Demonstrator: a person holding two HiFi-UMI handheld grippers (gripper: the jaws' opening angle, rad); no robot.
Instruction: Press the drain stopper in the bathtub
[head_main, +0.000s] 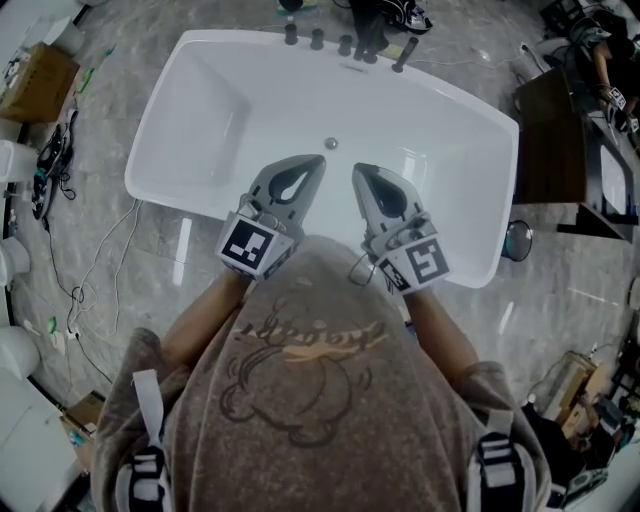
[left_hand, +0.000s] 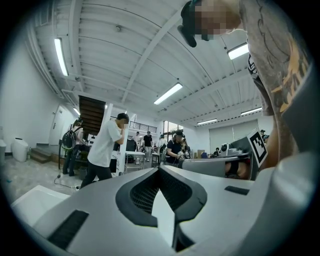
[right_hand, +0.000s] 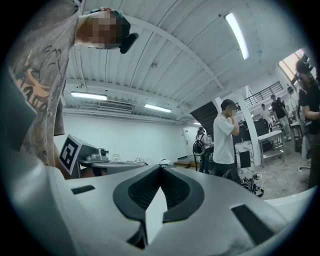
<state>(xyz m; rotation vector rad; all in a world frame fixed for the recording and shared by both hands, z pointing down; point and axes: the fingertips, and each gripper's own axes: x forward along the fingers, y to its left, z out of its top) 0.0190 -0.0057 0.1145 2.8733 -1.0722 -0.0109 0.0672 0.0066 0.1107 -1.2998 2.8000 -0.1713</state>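
Observation:
A white bathtub (head_main: 200, 130) lies across the head view, and the small round metal drain stopper (head_main: 332, 143) sits in its floor near the middle. Both grippers are held side by side over the tub's near rim, well above the stopper, tips pointing toward it. The left gripper (head_main: 318, 160) is shut with nothing in it, and so is the right gripper (head_main: 357, 168). In the left gripper view the left gripper (left_hand: 160, 168) has its jaws together and faces the room and ceiling. The right gripper view shows the right gripper (right_hand: 161, 166) likewise. Neither gripper view shows the tub.
Dark faucet fittings (head_main: 345, 45) line the tub's far rim. A dark cabinet (head_main: 548, 150) stands right of the tub, with a round object (head_main: 517, 240) on the floor below it. Cables (head_main: 55, 170) trail on the marble floor at left. Several people (left_hand: 107, 145) stand farther off in the room.

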